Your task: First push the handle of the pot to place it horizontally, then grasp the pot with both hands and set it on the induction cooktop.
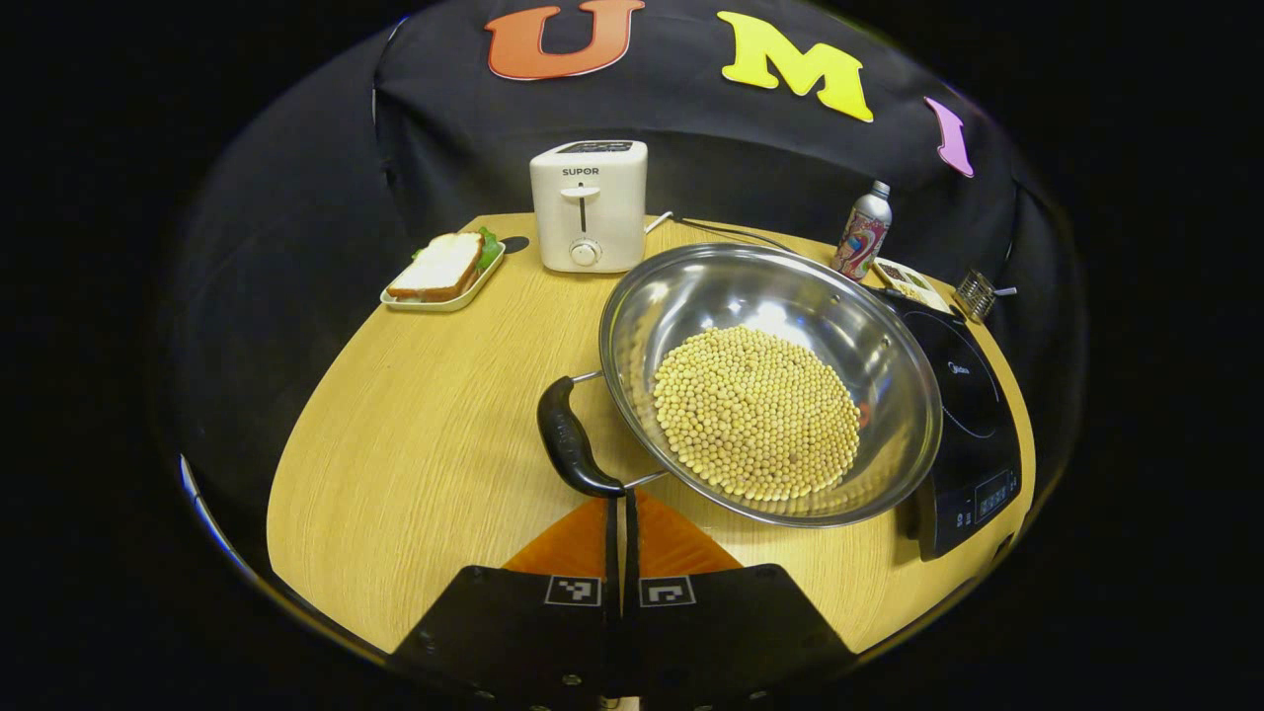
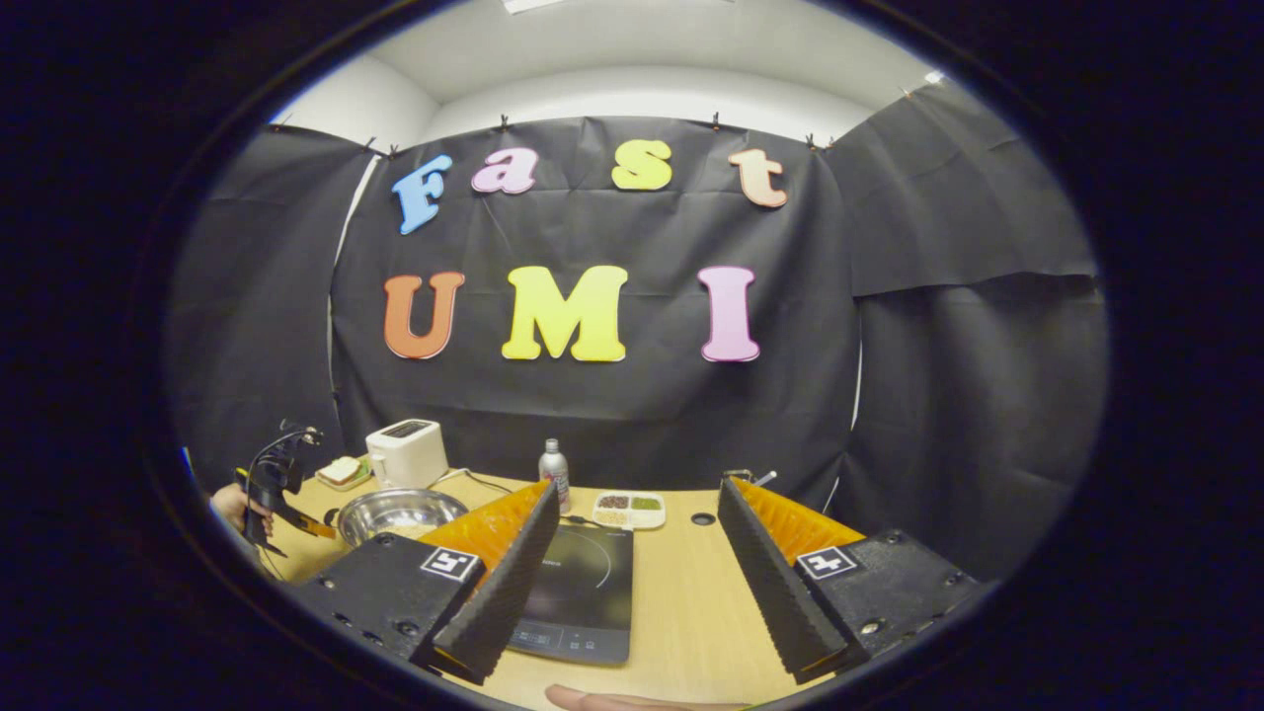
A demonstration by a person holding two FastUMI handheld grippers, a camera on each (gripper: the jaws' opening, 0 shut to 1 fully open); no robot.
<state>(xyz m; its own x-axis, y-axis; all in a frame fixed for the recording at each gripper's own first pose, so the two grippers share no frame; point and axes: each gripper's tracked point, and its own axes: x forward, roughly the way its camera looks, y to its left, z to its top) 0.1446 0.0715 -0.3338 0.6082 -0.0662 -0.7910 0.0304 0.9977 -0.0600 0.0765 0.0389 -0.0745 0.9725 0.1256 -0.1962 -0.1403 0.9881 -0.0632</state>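
At the bottom of the frame the right gripper [image 2: 632, 563] stands wide open above the desk [image 2: 681, 592]. The cooktop [image 2: 583, 592] lies between its fingers, lower centre. At lower left sits the pot [image 2: 395, 513], with the toaster [image 2: 407, 452] behind it and a hand [image 2: 232, 507] holding the left gripper [image 2: 276, 484]. A bottle [image 2: 555, 469] and a tray [image 2: 628, 508] stand mid-frame.

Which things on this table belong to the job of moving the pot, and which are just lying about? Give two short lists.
Part of the job:
pot of beans
pot handle
induction cooktop
left hand-held gripper, shut, tips at the handle
right hand-held gripper, open

Just lying about:
toaster
sandwich tray
bottle
snack dish
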